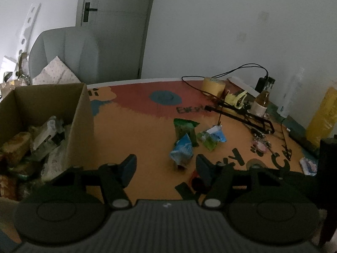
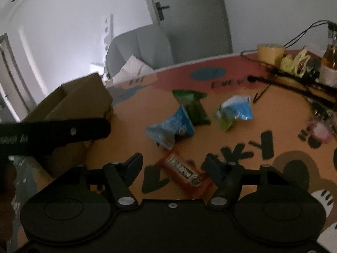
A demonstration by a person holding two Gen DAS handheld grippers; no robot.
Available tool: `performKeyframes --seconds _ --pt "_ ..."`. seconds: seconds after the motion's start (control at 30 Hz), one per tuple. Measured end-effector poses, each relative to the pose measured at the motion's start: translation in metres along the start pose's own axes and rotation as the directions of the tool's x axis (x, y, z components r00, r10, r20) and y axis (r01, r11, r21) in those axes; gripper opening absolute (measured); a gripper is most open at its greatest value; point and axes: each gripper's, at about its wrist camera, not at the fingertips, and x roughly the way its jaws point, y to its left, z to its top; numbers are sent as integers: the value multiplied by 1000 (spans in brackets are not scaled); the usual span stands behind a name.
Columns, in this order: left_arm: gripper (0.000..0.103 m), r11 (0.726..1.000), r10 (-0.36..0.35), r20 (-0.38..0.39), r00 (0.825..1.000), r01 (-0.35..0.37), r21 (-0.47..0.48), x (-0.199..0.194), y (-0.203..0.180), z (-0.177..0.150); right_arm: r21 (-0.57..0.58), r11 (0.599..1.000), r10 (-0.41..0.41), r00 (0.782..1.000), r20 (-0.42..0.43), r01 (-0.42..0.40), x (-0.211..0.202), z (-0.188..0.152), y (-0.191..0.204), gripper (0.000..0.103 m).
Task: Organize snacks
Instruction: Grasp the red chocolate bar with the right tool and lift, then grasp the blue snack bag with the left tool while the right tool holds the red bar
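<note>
Brown corrugated cardboard forms the open box [image 1: 80, 113] standing at the left of the orange-and-red printed tabletop [image 1: 134, 126], and it already holds a jumble of wrapped snacks [image 1: 42, 139]. Out on the mat, well apart from the box, lies a small cluster of packets: a crumpled blue foil snack packet [image 1: 182, 150], a dark green packet [image 1: 186, 130] just behind and touching it, and a blue, white and green packet [image 1: 212, 137] just beside those to the right.

From the left wrist view, the left gripper [image 1: 166, 166] hangs above the mat with its jaws partly apart and nothing between them; the blue foil packet sits just beyond its tips.

From the right wrist view, the right gripper [image 2: 173, 167] is low over a red-orange wrapped snack bar with a clear window [image 2: 185, 172]. The bar lies aslant between the two fingers, its near end close against the right finger, but the left finger stands clear of it, so the jaws are not clamped on it.

Along the far right edge of the table sit a roll of yellow tape [image 1: 212, 86], a brown glass bottle with a pale label [image 1: 261, 103] and tangled black cables [image 1: 242, 113].
</note>
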Motion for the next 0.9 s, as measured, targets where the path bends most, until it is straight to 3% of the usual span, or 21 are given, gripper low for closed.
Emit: performKeyframes --seconds 0.1,0.13,0.57,0.9 --pt "61 1000 -8 -2 1000 8 0 3 -2 0 1 1000 -7 999 -33 7 3 -5 -2 25" --pt "61 1000 -10 -4 1000 10 0 5 -2 0 4 1000 -14 1000 -22 14 2 -6 -4 22" --pt "61 999 -9 -25 1000 10 30 25 -16 -2 84 991 -106 994 13 104 -14 -11 -30 21" --pt "62 999 -12 -37 999 14 42 48 -28 1 138 971 -204 978 37 197 -21 -10 -48 21"
